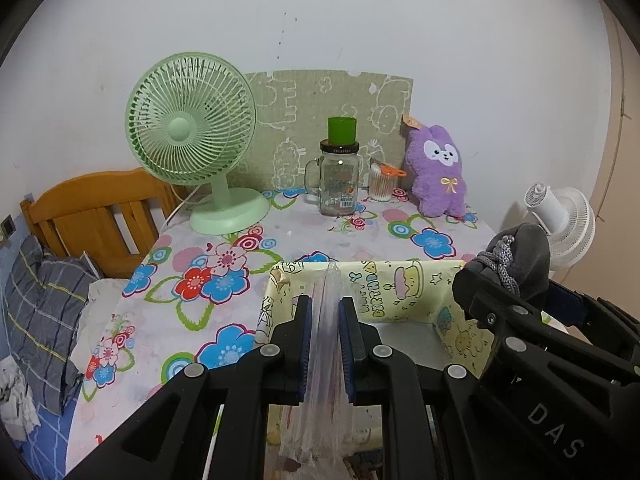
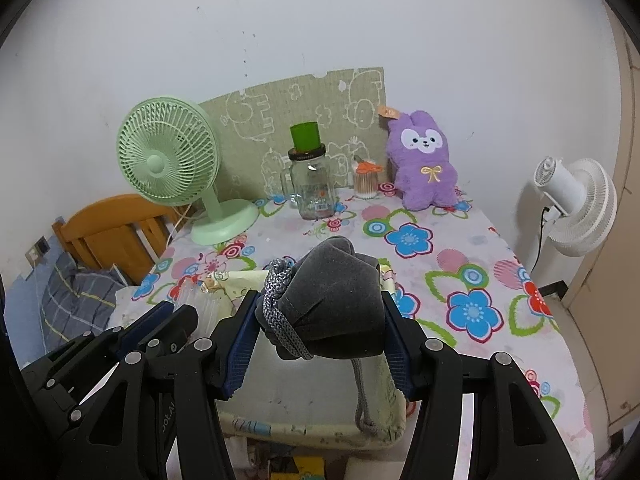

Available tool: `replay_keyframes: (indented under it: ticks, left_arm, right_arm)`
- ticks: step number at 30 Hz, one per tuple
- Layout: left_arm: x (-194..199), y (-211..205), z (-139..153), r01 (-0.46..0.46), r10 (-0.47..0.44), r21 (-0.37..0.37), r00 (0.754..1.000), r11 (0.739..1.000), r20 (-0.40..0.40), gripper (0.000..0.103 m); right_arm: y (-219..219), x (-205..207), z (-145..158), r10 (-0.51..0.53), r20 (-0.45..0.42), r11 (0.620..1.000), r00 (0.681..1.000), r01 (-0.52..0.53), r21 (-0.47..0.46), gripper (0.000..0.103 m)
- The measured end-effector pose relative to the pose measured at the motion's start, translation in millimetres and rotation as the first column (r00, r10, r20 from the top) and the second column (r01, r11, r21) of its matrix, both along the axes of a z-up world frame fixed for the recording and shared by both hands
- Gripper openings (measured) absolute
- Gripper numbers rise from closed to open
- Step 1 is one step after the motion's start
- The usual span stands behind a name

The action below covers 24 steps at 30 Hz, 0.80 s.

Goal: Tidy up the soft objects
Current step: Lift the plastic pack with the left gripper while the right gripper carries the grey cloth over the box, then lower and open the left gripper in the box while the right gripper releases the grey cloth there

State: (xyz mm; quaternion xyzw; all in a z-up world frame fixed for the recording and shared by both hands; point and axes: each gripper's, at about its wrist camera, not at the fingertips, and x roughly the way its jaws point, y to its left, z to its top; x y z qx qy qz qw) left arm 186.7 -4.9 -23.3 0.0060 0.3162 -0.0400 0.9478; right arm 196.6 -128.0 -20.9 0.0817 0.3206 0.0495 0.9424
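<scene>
Floral-clothed table (image 1: 192, 312) ahead of tongs; left gripper (image 1: 325, 336) pinches clear plastic bag (image 1: 326, 360); right gripper (image 2: 320, 332) clamps grey drawstring pouch (image 2: 332, 304). Right view alone: wall socket (image 2: 38, 250).

Wall: plain white painted wall (image 1: 360, 20), marked with a few small dark specks.
Table: table under a white cloth printed with blue, red and pink flowers (image 2: 460, 264), set against the wall.
Panel: pale green cartoon-printed board (image 1: 320, 96) leaning upright on the wall.
Bed: orange wooden slatted headboard (image 1: 96, 208) at left, grey checked pillow (image 1: 44, 304) beside it.
Fans: mint-green desk fan (image 1: 190, 128) on the table; white standing fan (image 2: 580, 204) at right.
</scene>
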Motion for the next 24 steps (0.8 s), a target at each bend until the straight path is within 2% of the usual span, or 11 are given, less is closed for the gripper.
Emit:
replay_keyframes:
  ticks: [6,10,14,19,21,24]
  left_arm:
    - [16.1,3.0,-11.2,-0.009,0.009,-0.005,0.999,1.000,-0.031,0.012]
    - [25.0,4.7,-17.6,-0.020,0.020,-0.009,0.999,1.000,-0.051,0.019]
    - [32.4,8.0,-24.9,-0.034,0.034,-0.004,0.997,0.999,-0.074,0.031]
    - [39.7,11.6,-32.4,-0.046,0.045,-0.005,0.994,0.999,-0.098,0.039]
    - [41.7,11.8,-34.5,-0.037,0.035,-0.012,0.994,0.999,-0.108,0.041]
    - [42.5,7.7,-37.1,-0.016,0.015,-0.007,0.993,1.000,-0.115,0.050]
  right_arm:
    - [4.5,15.6,-10.2,0.012,-0.021,1.000,1.000,-0.012,0.006,0.060]
    - [7.5,23.8,-16.4,0.020,-0.033,1.000,0.999,-0.020,0.007,0.060]
    - [11.6,31.4,-22.3,0.030,-0.046,1.000,0.998,-0.030,0.008,0.060]
    - [15.1,38.8,-29.3,0.042,-0.060,0.999,0.997,-0.041,0.014,0.061]
    - [16.3,41.4,-31.3,0.047,-0.065,0.999,0.997,-0.046,0.019,0.061]
    - [18.4,45.5,-34.4,0.056,-0.072,0.998,0.996,-0.055,0.020,0.061]
